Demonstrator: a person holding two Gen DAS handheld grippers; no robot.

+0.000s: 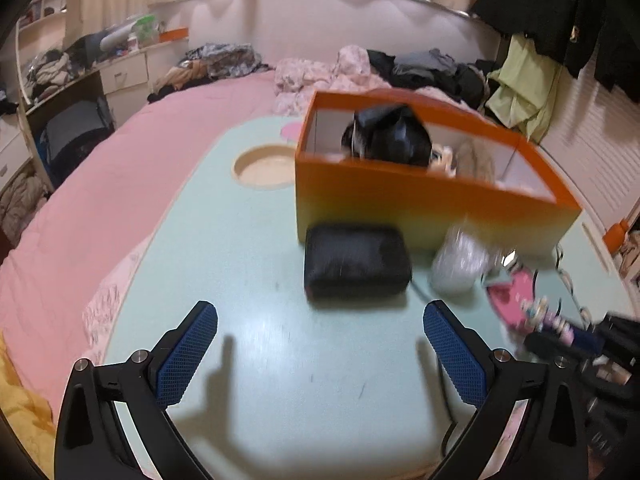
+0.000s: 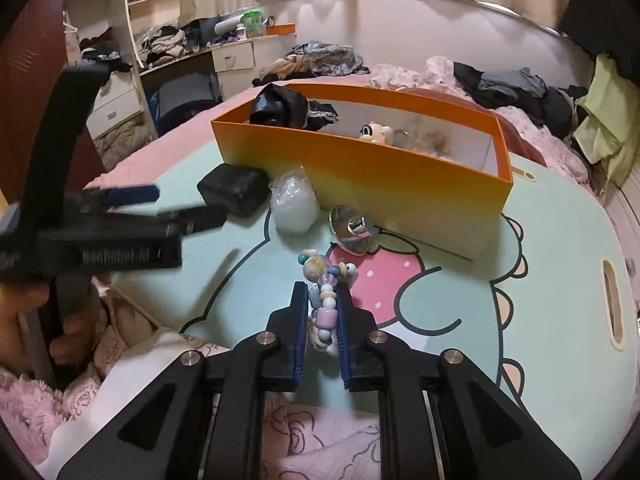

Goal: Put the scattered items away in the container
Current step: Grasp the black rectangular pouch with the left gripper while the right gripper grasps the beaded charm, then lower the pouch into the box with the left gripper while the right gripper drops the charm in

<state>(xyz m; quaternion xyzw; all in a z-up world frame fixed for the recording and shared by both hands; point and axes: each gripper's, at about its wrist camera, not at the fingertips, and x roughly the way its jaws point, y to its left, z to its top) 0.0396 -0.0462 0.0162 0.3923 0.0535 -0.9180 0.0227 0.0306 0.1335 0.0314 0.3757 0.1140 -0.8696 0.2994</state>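
- The beaded bracelet (image 2: 325,312), a loose string of pastel round and barrel beads, sits low and centre in the right wrist view, pinched between the blue ribbed pads of the right gripper (image 2: 323,304), whose jaws have drawn in narrow around it.
- Risk, as I judge it: only a few beads are caught, and they are smooth and round, so the strand could roll out of the pads or dangle and snag on the box wall during a lift.
- Just above lie a shiny metal disc (image 2: 352,230), a crinkled clear plastic bag (image 2: 293,204) and a soft black pouch (image 2: 236,192), all still on the mint cartoon table (image 2: 540,248).
- Behind them the orange cardboard box (image 2: 360,168), white inside, already holds a black bundle (image 2: 280,108) and a small toy figure (image 2: 374,133).
- The left gripper (image 1: 320,354) hovers with its fingers wide and nothing between them, facing the pouch.
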